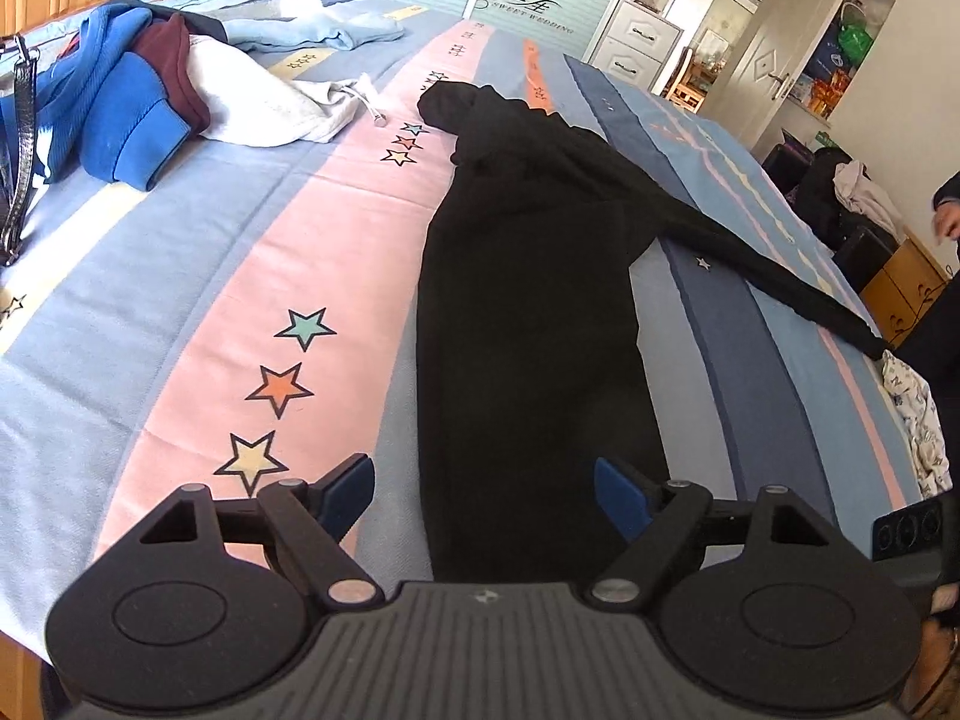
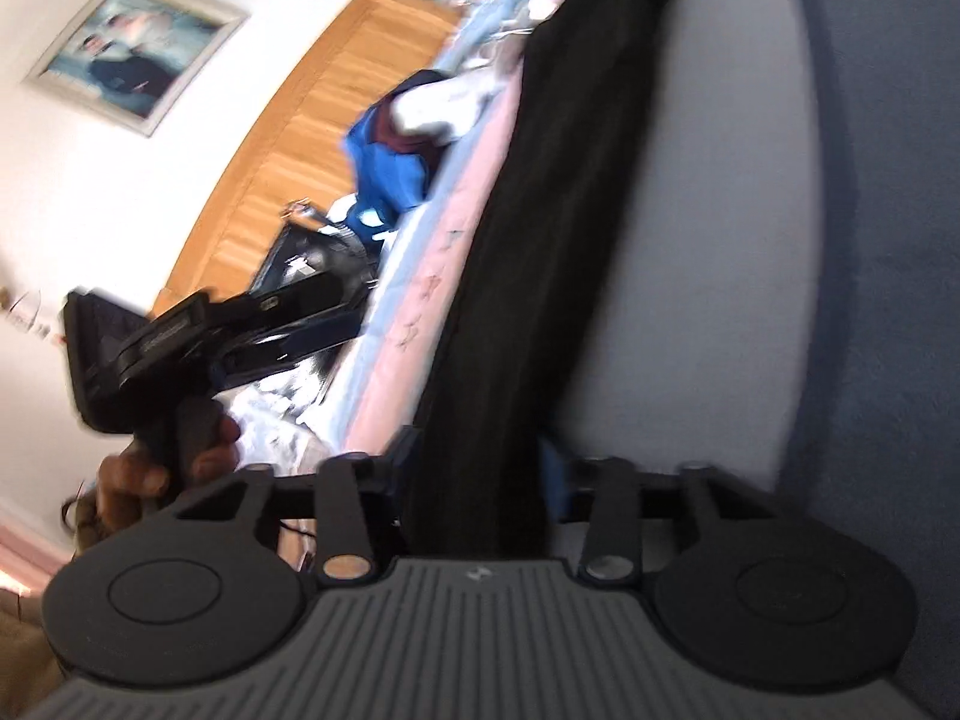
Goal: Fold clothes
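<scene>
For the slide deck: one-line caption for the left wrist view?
Open left tongs hover over black trousers laid lengthwise on a striped, star-printed bedspread.

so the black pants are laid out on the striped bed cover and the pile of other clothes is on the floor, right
Not quite. The black pants do lie on the striped bed cover, but the pile of other clothes is on the bed too, near its far corner, not on the floor. The left wrist view shows this.

Bright daylight; left wrist view sharp, right wrist view motion-blurred; fisheye bending at edges.
</scene>
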